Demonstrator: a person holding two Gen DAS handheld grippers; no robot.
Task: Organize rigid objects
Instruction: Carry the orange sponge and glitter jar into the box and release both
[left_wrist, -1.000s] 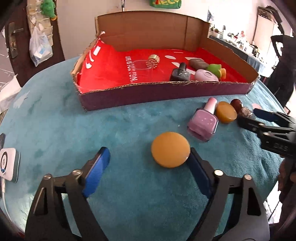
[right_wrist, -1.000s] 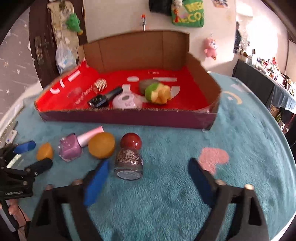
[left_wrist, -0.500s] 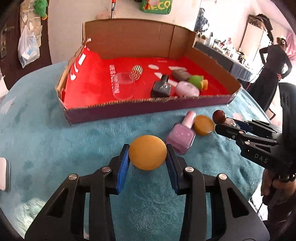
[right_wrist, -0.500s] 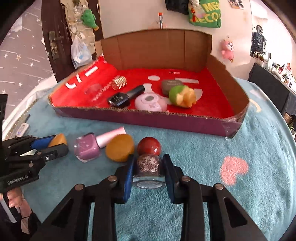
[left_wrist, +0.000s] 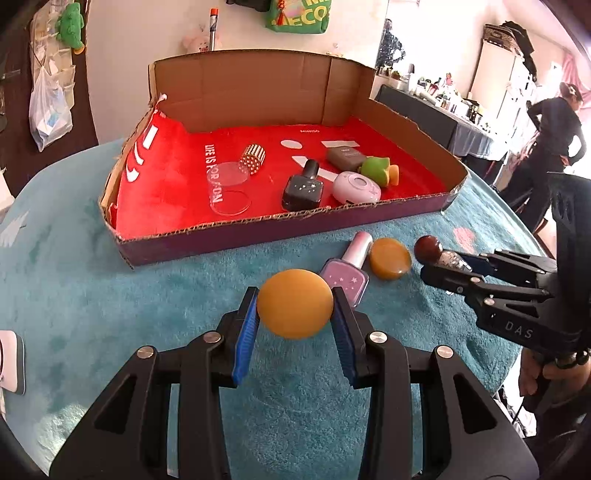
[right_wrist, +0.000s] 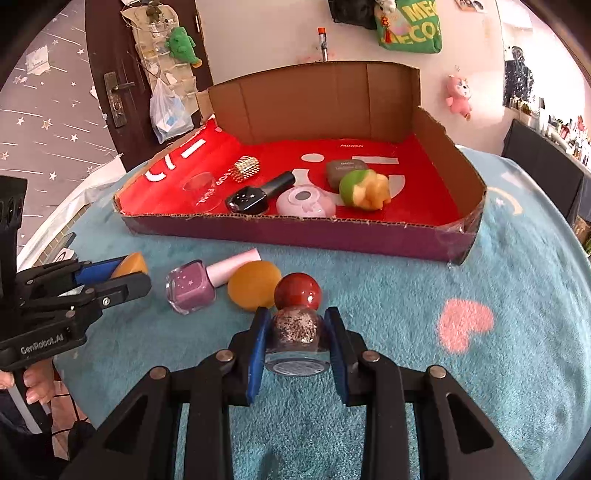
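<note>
My left gripper (left_wrist: 294, 317) is shut on an orange disc (left_wrist: 294, 308) and holds it above the teal cloth. My right gripper (right_wrist: 297, 334) is shut on a glitter bottle (right_wrist: 297, 330) with a round red-brown cap (right_wrist: 297, 292); it also shows in the left wrist view (left_wrist: 439, 254). A pink nail polish bottle (left_wrist: 347, 271) and a second orange disc (left_wrist: 390, 257) lie on the cloth between the grippers. The cardboard box (left_wrist: 258, 232) with a red lining stands behind them and holds a black polish bottle (left_wrist: 303, 186), a pink case (left_wrist: 356, 186), a green and orange toy (left_wrist: 378, 170), a brown case and a gold roller.
The round table has a teal cloth (right_wrist: 517, 295) with a pink heart (right_wrist: 463, 323). A white device (left_wrist: 9, 362) lies at the left edge. A person (left_wrist: 554, 129) stands at the far right. A door and hanging bags are behind on the left.
Both grippers closed: the left on the orange disc, the right on the glitter bottle. Both have since lifted their objects slightly and come closer to the box.
</note>
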